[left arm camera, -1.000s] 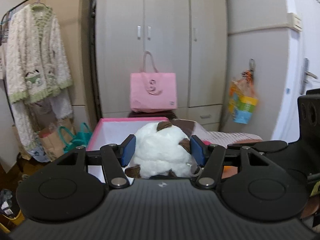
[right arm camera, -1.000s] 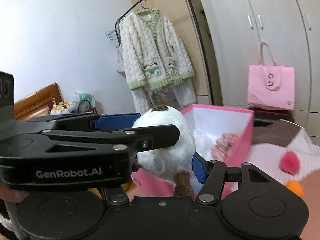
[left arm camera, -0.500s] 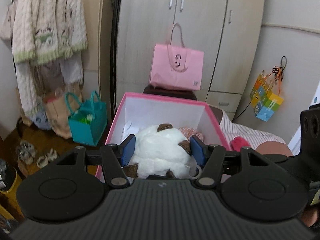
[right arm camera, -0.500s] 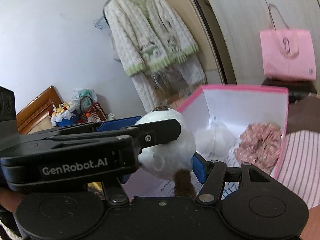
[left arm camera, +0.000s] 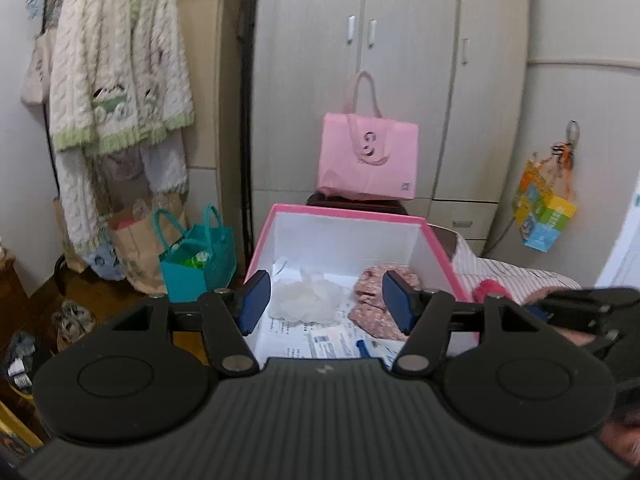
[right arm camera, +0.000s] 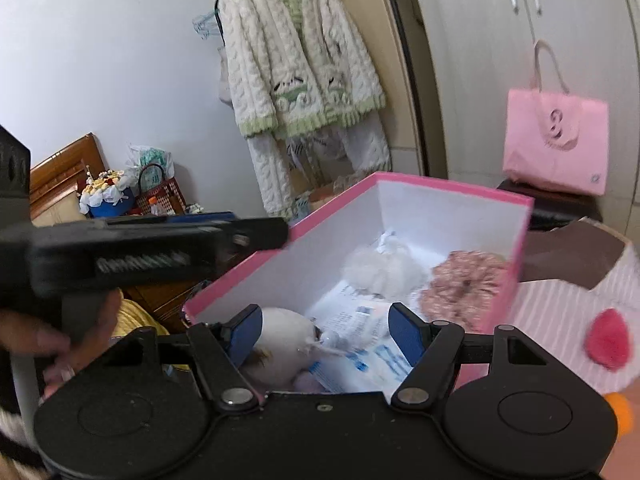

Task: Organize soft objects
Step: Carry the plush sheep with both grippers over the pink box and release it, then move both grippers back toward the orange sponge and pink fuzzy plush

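Your left tool (left arm camera: 326,304) and right tool (right arm camera: 322,332) are both opening, nothing pinched — white plush toy (right arm camera: 280,344) lies in the pink box (right arm camera: 440,190), near the left pad of your right tool.

The box (left arm camera: 440,248) is pink outside and white inside. In it lie a white fluffy scrunchie (left arm camera: 306,300), a pink flower-print scrunchie (left arm camera: 376,300), a white plush toy (right arm camera: 280,344) and white papers with blue print (left arm camera: 332,340). Right of the box the bedding (right arm camera: 560,308) is pink-and-white striped with a brown patch. Far off, a pink tote bag (left arm camera: 368,160) stands before pale grey wardrobe doors (left arm camera: 408,60). At left hangs a cream cable-knit cardigan with green trim (left arm camera: 116,68), above a teal bag (left arm camera: 200,260). Both grippers are black with blue pads (left arm camera: 254,300).
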A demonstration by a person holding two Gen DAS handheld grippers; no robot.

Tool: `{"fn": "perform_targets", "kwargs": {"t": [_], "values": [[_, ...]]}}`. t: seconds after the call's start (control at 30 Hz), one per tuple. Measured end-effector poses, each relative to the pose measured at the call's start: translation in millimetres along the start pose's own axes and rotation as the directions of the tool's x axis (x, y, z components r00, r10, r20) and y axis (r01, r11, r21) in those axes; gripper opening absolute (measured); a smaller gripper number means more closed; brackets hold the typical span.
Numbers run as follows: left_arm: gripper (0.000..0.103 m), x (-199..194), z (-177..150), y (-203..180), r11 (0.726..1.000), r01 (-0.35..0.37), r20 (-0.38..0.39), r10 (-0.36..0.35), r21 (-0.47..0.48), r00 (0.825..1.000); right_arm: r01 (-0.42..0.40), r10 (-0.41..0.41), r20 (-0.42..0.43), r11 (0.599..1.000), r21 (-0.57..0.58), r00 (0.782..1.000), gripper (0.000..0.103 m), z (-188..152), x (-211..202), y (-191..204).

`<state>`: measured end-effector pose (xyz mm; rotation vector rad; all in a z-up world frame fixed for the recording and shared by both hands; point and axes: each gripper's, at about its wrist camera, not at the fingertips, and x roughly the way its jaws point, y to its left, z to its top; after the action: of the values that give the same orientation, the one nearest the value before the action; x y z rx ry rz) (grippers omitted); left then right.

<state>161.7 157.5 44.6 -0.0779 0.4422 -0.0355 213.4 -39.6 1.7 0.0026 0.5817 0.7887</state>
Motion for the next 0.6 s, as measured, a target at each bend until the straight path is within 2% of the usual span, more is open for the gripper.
{"fn": "perform_targets", "kwargs": {"t": [0.27, 0.4, 0.6], "values": [[0.064, -37, -3, -25, 0.989, 0.148, -0.002, -0.148, 0.027, 0.989, 0.116, -0.114, 0.065, 0.993, -0.028, 0.991, 0.075, -28, -81, -39], [0.064, -45, -9, -47, 0.978, 0.203, -0.007, -0.203, 0.054, 0.979, 0.146, -0.147, 0.11, 0.989, 0.017, 0.983, 0.074, -37, -113, -62], [0.064, -39, -14, -83, 0.954, 0.286, -0.03, -0.284, 0.087, 0.958, 0.174, -0.183, 0.128, 0.982, 0.078, 0.975, 0.074, -43, -143, -98]]}}
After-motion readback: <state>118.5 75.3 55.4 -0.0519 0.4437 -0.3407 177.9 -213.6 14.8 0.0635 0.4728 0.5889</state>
